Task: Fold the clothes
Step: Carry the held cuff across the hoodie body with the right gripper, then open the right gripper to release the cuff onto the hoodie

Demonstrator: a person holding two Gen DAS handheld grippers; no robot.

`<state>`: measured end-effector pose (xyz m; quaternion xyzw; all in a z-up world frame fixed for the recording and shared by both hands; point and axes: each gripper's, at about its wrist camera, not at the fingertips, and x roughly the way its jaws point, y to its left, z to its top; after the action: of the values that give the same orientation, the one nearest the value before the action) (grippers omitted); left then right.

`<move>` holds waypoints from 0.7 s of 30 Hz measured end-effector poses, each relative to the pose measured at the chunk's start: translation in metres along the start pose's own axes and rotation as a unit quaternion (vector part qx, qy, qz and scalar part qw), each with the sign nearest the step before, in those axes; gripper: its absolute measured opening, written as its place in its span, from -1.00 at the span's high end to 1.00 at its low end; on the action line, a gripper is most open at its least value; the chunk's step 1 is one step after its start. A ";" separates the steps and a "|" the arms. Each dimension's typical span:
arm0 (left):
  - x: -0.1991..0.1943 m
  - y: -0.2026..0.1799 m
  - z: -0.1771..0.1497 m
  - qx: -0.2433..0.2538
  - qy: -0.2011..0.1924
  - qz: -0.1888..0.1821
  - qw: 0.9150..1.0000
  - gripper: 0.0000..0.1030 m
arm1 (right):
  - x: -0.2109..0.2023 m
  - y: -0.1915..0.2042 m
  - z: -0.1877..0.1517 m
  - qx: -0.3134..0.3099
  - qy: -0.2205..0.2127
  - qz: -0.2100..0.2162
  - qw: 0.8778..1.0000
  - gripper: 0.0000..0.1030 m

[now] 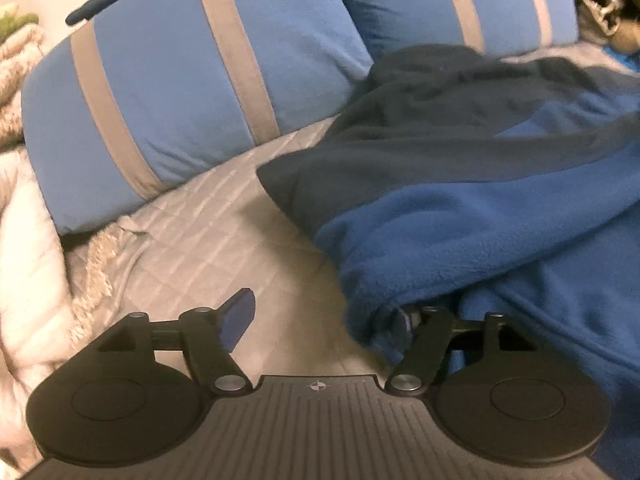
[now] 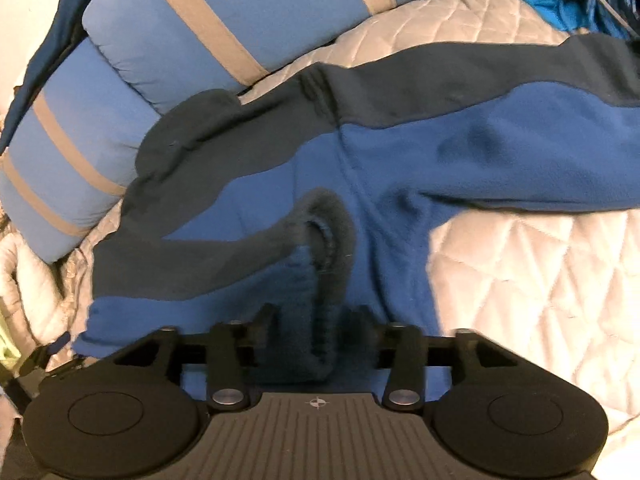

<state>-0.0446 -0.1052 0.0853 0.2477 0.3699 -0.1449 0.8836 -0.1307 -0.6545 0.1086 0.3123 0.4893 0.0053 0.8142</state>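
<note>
Quilted grey bedding (image 2: 520,264) carries a blue fleece jacket (image 2: 400,168), spread below two striped blue pillows (image 1: 180,92). Left gripper (image 1: 320,320) is spread, its right finger under a fleece fold (hidden there). Right gripper (image 2: 312,320) stands apart around a bunched jacket edge, not pinching.

Two-tone blue fleece (image 2: 460,152); grey-striped pillows (image 1: 168,92)
</note>
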 end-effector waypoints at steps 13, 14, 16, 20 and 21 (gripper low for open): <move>-0.005 0.046 0.005 -0.196 -0.018 -0.112 0.974 -0.39 | 0.005 0.002 0.023 -0.055 -0.024 -0.005 0.998 -0.53; 0.004 0.046 0.006 -0.205 -0.007 -0.105 0.973 -0.39 | 0.011 0.002 0.022 -0.063 -0.017 -0.018 0.998 -0.53; 0.025 0.041 0.005 -0.204 0.028 -0.084 0.975 -0.39 | 0.021 -0.004 0.018 -0.063 -0.007 -0.041 0.997 -0.54; 0.049 0.016 -0.002 -0.131 0.086 -0.040 0.987 -0.45 | 0.021 -0.021 0.013 -0.038 -0.010 -0.024 0.999 -0.61; 0.045 0.012 -0.003 -0.120 0.075 -0.030 0.989 -0.46 | 0.015 -0.024 0.012 -0.036 -0.020 -0.018 0.999 -0.63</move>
<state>-0.0102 -0.0974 0.0548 0.1388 0.4575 -0.1067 0.8718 -0.1202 -0.6752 0.0882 0.2742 0.4779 0.0017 0.8345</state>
